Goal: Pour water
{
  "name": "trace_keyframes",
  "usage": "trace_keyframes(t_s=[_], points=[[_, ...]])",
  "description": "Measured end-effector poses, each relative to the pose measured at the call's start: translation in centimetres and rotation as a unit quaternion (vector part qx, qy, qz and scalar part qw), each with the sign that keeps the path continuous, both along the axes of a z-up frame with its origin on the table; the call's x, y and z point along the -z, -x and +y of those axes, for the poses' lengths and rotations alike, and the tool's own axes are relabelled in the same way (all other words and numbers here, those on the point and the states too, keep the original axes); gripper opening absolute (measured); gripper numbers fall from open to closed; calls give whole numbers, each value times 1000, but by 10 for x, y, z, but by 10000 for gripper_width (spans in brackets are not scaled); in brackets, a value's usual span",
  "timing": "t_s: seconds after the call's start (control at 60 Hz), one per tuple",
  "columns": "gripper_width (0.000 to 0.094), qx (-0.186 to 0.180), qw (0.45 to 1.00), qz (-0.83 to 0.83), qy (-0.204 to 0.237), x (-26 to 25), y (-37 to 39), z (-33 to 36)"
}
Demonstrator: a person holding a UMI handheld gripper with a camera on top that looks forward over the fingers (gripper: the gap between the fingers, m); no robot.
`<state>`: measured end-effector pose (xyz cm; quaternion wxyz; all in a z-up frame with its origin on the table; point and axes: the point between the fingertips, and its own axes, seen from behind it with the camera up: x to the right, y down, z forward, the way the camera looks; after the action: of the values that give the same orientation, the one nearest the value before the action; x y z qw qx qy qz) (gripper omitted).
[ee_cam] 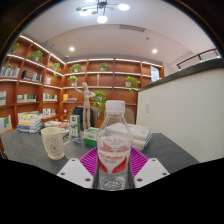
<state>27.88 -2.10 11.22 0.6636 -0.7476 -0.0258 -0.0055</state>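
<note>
A clear plastic water bottle (114, 140) with a white cap and a red-and-white label stands upright between my fingers. My gripper (113, 166) is shut on the bottle, its magenta pads (89, 160) pressing the label from both sides. The bottle's base is lifted above the dark table (25, 150). A white cup (53, 142) stands on the table to the left, ahead of the fingers.
Small boxes and a green carton (76, 124) stand behind the cup, with stacked items (30, 122) further left. A white counter wall (185, 110) rises on the right. Wooden shelves with plants line the back of the room.
</note>
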Motion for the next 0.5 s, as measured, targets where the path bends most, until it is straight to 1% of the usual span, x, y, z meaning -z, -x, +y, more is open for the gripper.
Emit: trace_keyframes(t_s=[0.017,0.033,0.067,0.1,0.2,0.267,0.35,0.433,0.5], points=[[440,-2,1000,1,0,-4,-3,5],[398,-4,1000,1,-1,-2,-3,2],[393,-4,1000,7,-2,0,0,-2],[361,-3,1000,8,0,0,-1,-3],[361,-3,1000,2,4,0,-1,-1],[360,4,1000,-16,8,0,-3,1],[360,8,996,-85,14,-4,1,6],[360,-1,983,-184,20,-10,17,16],[360,-8,959,-281,23,-14,31,29]])
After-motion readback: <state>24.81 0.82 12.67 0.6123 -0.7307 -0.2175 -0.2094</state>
